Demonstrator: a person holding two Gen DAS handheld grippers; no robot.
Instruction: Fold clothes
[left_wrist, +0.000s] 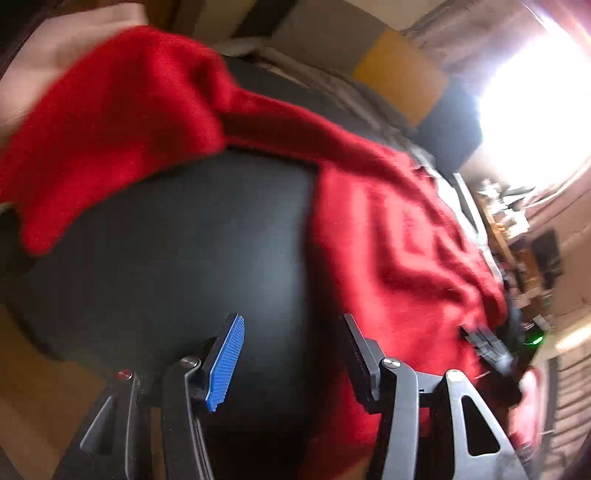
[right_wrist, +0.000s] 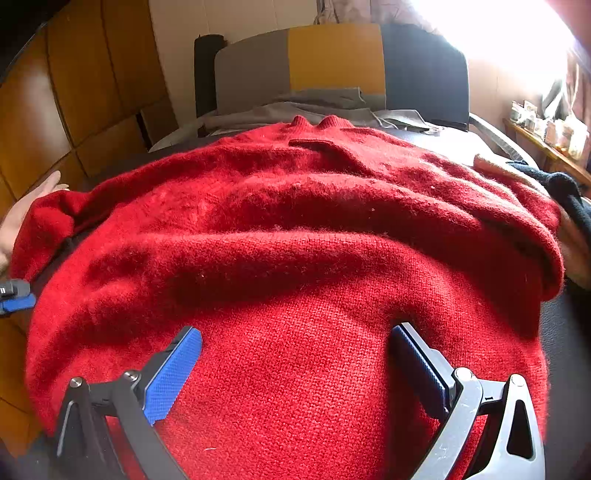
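A red knitted sweater (right_wrist: 295, 229) lies spread on a black padded surface (left_wrist: 184, 240), collar at the far end. My right gripper (right_wrist: 295, 330) is open just above the near part of the sweater, its wide-set fingers on either side of flat knit. My left gripper (left_wrist: 291, 319) is open over bare black surface, at the sweater's left edge, with nothing between its fingers. In the blurred left wrist view a red sleeve (left_wrist: 110, 122) hangs across the top left. One blue-padded left finger (right_wrist: 16, 301) shows at the right wrist view's left edge.
A grey garment (right_wrist: 314, 107) lies beyond the collar, in front of a grey, yellow and navy backrest (right_wrist: 332, 59). A dark navy garment (right_wrist: 554, 184) lies at the right. Wooden panels (right_wrist: 74, 92) stand on the left and a cluttered shelf (right_wrist: 546, 129) on the right.
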